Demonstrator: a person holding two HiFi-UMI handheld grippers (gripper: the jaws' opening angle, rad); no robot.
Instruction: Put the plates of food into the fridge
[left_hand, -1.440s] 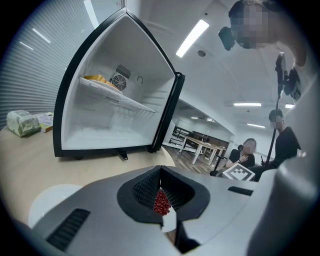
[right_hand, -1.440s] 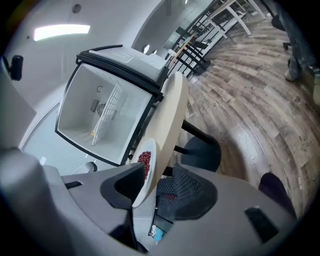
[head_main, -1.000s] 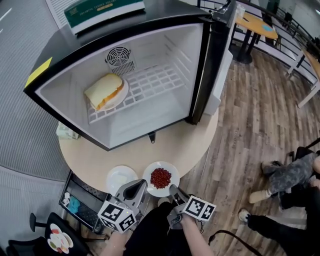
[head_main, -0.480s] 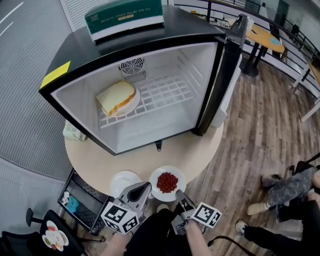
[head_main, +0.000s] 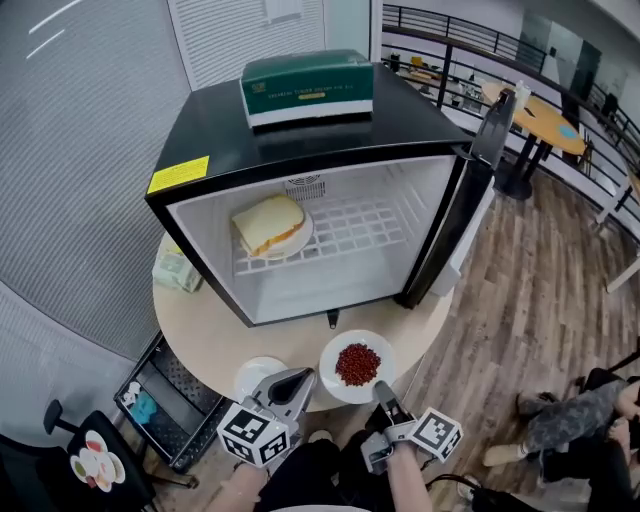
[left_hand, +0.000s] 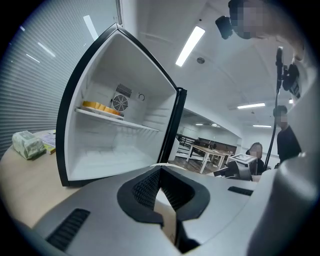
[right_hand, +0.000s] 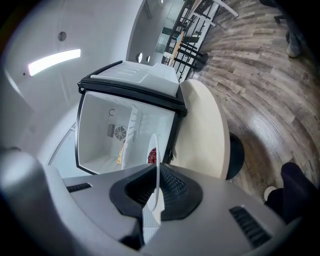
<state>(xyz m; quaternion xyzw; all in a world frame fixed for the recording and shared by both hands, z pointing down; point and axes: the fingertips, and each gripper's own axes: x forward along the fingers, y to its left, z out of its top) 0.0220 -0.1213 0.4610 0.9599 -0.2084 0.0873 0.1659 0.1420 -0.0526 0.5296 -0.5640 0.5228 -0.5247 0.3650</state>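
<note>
Three plates (head_main: 306, 238) (head_main: 336, 381) (head_main: 254, 374); two hand-held grippers (head_main: 296, 379) (head_main: 382, 392); one fridge (head_main: 280, 135); one box (head_main: 307, 88).

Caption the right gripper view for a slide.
Right gripper clamps the rim of a plate of red food, facing the open fridge.

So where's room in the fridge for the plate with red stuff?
The white wire shelf is bare to the right of the white sandwich plate. The black fridge's floor below is bare too. The shelf's left side is crowded.
</note>
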